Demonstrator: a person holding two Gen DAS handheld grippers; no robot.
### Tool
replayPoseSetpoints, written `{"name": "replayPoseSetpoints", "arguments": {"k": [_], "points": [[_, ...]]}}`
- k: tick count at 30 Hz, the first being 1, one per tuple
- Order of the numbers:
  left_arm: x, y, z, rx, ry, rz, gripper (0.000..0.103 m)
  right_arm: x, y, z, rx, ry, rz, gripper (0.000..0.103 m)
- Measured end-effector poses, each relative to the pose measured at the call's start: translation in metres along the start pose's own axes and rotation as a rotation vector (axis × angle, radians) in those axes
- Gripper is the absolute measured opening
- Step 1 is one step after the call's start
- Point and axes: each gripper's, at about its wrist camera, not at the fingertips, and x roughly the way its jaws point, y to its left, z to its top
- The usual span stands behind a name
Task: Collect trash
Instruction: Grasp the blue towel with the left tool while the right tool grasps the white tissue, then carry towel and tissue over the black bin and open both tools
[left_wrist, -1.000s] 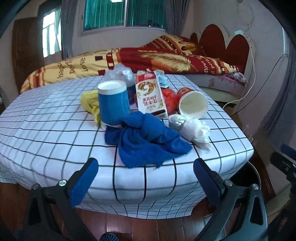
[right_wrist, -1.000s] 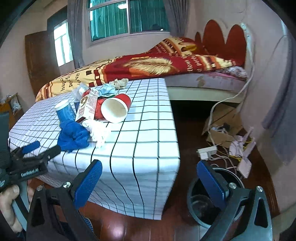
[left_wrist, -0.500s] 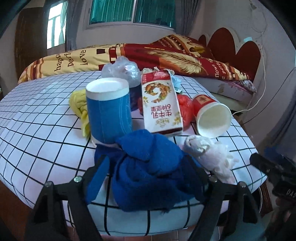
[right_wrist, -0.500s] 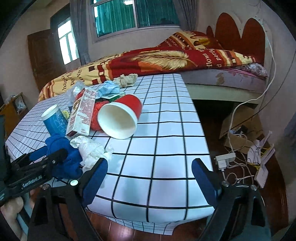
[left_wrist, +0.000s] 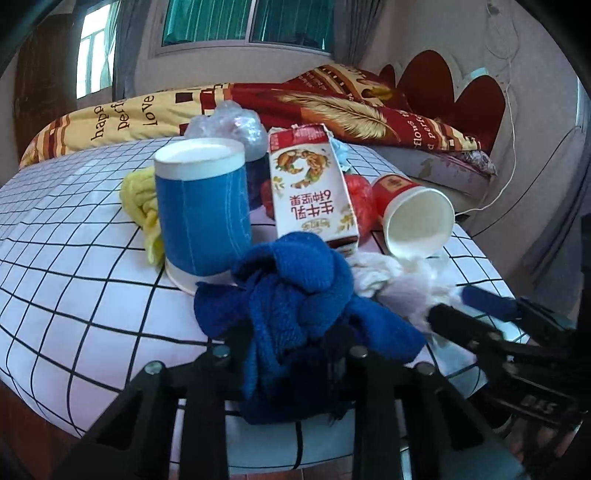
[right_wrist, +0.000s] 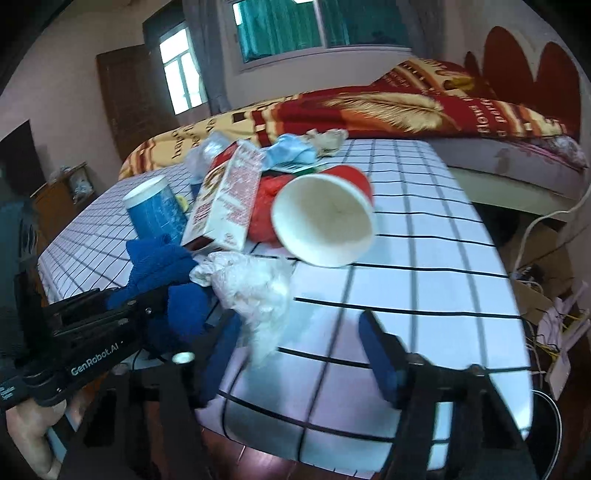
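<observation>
The left gripper has its jaws closed on the blue cloth at the bench's near edge. The right gripper has its jaws wide open around the white crumpled tissue.

On the table, the cloth sits at the near edge. Behind it stand the cup on the left and the carton on the right. A tipped paper cup lies right of the carton, with a tissue wad in front of it.
</observation>
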Motion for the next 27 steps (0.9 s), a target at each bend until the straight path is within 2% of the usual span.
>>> {"name": "replayPoseSetpoints", "arguments": {"k": [2, 3, 5, 9, 14, 27], "points": [[-0.001, -0.001, 0.001, 0.003, -0.004, 0.002, 0.028, 0.004, 0.007, 0.000, -0.024, 0.001, 0.014, 0.040], [-0.002, -0.001, 0.002, 0.004, -0.004, 0.001, 0.028, 0.005, 0.009, 0.000, -0.031, 0.001, 0.017, 0.037], [-0.004, -0.002, 0.003, 0.005, -0.011, 0.000, 0.028, 0.006, 0.012, 0.001, -0.035, 0.011, 0.033, 0.009], [-0.014, -0.007, 0.005, 0.021, -0.033, -0.004, 0.028, -0.004, 0.014, -0.001, -0.038, -0.007, 0.034, 0.009], [-0.024, -0.013, 0.006, 0.035, -0.054, -0.015, 0.028, -0.037, 0.006, -0.004, -0.009, -0.067, 0.007, 0.008], [-0.047, -0.056, 0.005, 0.101, -0.098, -0.104, 0.028, -0.134, -0.029, -0.018, 0.056, -0.191, -0.129, 0.008]]}}
